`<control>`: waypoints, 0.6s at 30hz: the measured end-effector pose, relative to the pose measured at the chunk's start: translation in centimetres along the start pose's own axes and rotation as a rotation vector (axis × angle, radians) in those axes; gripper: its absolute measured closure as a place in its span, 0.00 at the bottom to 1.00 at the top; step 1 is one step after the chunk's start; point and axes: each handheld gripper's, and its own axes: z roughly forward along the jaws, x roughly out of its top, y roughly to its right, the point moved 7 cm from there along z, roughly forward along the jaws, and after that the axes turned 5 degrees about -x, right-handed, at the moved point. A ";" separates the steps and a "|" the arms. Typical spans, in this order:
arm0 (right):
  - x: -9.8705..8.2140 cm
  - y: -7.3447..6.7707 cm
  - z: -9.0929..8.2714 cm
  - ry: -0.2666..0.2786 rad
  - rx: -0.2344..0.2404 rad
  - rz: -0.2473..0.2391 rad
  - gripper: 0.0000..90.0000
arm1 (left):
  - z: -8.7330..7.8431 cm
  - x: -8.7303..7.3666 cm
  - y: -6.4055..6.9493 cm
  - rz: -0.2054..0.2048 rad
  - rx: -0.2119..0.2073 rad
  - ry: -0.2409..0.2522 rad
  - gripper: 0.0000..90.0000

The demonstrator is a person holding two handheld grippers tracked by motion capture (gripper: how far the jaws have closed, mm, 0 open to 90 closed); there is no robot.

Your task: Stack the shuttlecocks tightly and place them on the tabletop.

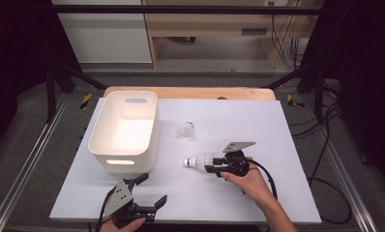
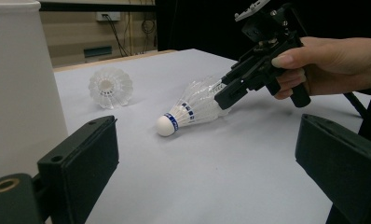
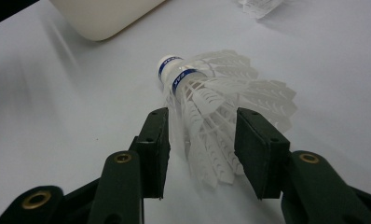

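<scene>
Blue-banded shuttlecock [image 3: 207, 93] (lettering unreadable), right gripper [image 3: 202, 149] astride

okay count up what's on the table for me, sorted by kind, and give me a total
Shuttlecocks: 2, one with blue bands lying between the right tongs, one plain white farther back
White bins: 1
Hand-held tongs: 2, counting the left tongs
Total: 5
</scene>
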 end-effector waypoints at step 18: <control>-0.3 0.3 -1.3 0.013 -0.041 -0.001 0.50 | -0.1 0.0 -0.1 0.000 0.004 -0.001 0.07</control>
